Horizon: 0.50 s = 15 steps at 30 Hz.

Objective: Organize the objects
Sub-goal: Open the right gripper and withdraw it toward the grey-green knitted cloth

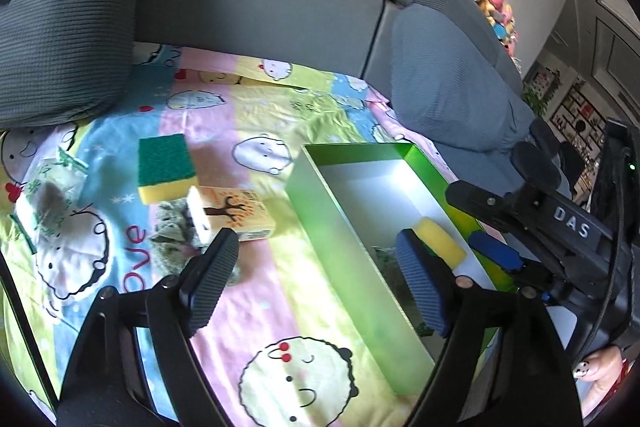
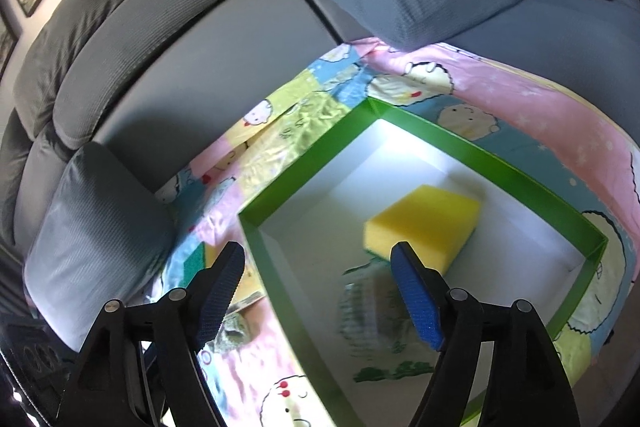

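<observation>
left wrist — two sponges (image 1: pixel 166 167), one box (image 1: pixel 320 227)

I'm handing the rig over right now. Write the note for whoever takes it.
Left gripper: open, empty, above the blanket beside the green box.
Right gripper: open, empty, over the box.
Done: one yellow sponge and a clear packet lie in the box.
Left: green-topped sponge, small orange carton, grey cloth and another packet remain on the blanket.
</observation>
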Each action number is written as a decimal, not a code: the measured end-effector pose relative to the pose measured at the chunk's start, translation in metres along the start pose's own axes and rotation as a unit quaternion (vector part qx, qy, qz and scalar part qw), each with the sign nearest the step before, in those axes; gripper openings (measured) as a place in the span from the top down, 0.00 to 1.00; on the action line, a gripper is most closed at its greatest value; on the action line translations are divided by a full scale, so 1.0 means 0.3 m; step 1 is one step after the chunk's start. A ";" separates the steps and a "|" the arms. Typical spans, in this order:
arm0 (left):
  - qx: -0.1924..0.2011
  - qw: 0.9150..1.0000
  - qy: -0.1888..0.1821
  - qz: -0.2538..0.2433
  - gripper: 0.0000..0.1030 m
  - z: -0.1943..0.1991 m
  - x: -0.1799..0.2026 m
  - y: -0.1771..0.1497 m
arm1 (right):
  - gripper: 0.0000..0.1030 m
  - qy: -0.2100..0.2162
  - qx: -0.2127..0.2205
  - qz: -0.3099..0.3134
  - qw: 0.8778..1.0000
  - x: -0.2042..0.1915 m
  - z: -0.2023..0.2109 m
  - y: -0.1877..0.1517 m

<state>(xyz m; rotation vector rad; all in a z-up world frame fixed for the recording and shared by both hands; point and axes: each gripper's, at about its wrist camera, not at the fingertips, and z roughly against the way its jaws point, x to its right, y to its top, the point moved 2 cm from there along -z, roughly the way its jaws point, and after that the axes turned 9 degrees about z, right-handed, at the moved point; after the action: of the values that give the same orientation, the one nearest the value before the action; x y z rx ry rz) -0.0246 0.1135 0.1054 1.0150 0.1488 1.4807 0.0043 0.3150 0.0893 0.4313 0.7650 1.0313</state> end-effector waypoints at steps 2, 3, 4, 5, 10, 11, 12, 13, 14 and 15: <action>0.005 1.000 0.004 0.007 0.19 0.012 -0.020 0.008 | 0.23 0.006 0.003 0.009 1.000 -0.026 0.003 -0.003; 0.008 1.000 0.006 0.010 0.19 0.020 -0.030 0.012 | 0.20 0.010 0.005 0.013 1.000 -0.037 0.004 -0.004; 0.010 1.000 0.008 0.013 0.17 0.027 -0.040 0.015 | 0.20 0.017 0.007 0.019 1.000 -0.053 0.005 -0.006; 0.013 1.000 0.010 0.016 0.17 0.032 -0.050 0.018 | 0.20 0.021 0.008 0.022 0.999 -0.064 0.006 -0.007; 0.021 0.999 0.030 0.039 0.14 0.050 -0.110 0.034 | 0.20 0.046 0.006 0.045 0.998 -0.132 0.002 -0.021; 0.020 0.998 0.034 0.046 0.14 0.051 -0.128 0.037 | 0.20 0.055 0.005 0.051 0.997 -0.148 -0.001 -0.024; 0.019 0.998 0.038 0.052 0.14 0.050 -0.141 0.039 | 0.19 0.065 0.005 0.057 0.996 -0.159 -0.002 -0.027; 0.019 0.997 0.044 0.062 0.14 0.050 -0.159 0.041 | 0.19 0.081 0.005 0.065 0.995 -0.172 -0.005 -0.031; 0.019 0.996 0.050 0.069 0.14 0.051 -0.173 0.042 | 0.17 0.106 0.002 0.074 0.992 -0.190 -0.013 -0.035; 0.019 0.995 0.057 0.076 0.14 0.050 -0.186 0.045 | 0.13 0.117 0.001 0.075 0.990 -0.197 -0.016 -0.037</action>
<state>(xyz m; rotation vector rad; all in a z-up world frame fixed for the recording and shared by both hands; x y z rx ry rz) -0.0339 0.0558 0.0958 0.9900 0.1838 1.6810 -0.0100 0.2572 0.1002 0.3767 0.9536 1.2376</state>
